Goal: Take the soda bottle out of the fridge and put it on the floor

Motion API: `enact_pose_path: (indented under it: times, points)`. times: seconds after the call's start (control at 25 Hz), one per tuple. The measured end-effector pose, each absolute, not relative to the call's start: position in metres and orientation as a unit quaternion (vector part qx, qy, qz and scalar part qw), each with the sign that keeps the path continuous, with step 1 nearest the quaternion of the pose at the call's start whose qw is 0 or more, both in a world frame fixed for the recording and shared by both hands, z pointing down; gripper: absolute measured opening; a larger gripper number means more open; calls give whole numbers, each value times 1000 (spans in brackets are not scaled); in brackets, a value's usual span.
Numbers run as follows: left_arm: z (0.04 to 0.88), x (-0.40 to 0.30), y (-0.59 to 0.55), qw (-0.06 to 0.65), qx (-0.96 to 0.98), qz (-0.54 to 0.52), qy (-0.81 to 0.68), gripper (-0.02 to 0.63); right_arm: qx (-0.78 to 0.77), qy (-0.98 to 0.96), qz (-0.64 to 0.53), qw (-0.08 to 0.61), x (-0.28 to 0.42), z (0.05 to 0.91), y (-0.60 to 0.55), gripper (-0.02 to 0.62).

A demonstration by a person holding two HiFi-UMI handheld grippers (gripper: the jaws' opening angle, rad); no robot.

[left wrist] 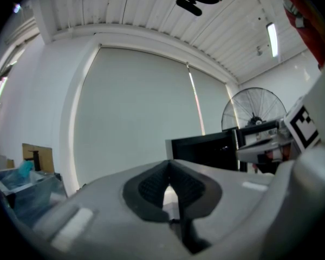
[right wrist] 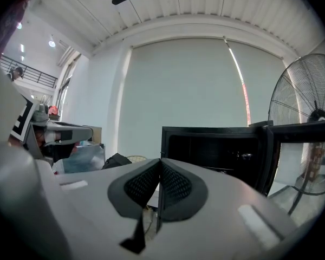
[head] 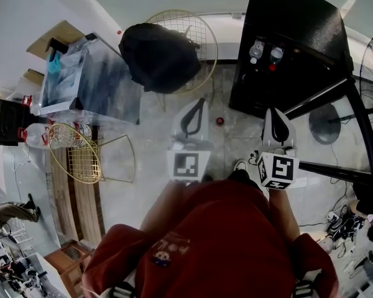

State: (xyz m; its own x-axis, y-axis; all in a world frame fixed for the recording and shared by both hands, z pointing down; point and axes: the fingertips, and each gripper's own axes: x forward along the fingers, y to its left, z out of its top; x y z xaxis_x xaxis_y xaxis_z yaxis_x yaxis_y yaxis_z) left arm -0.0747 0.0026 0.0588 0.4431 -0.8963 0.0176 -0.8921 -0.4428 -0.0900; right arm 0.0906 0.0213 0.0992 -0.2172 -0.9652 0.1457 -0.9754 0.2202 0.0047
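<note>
Two grippers were held side by side at waist height over the pale floor (head: 233, 138). The left gripper (head: 200, 102) had its jaws pressed together with nothing between the pads. The right gripper (head: 274, 113) was likewise closed and empty. Each gripper view confirmed this, with the left gripper (left wrist: 169, 164) and right gripper (right wrist: 160, 162) both meeting at the tips.

At 12 o'clock from the right gripper stood the black fridge (head: 298, 36), with its door (head: 360, 123) swung wide toward 3 o'clock. Inside the open front stood the soda bottle (head: 275, 56), upright and marked with red. A second bottle (head: 256, 49) stood just beside it at 9 o'clock. Both were well apart from either gripper. The right gripper view showed the fridge (right wrist: 211, 150) dark inside, its contents too small to make out.

A small red object (head: 219, 121) lay on the floor between the grippers and the fridge. At 11 o'clock from the left gripper a black bag (head: 160, 56) filled a gold wire chair (head: 202, 33). At 10 o'clock sat a clear plastic bin (head: 90, 82) holding something blue, otherwise unclear.
</note>
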Motion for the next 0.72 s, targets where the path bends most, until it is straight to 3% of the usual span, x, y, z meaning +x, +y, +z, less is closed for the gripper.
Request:
enact_pose_path:
  times: [0.72]
  points:
    - [62,-72,9,36,-852,-37,521,0,624,-778,43,67,94,99,28,0]
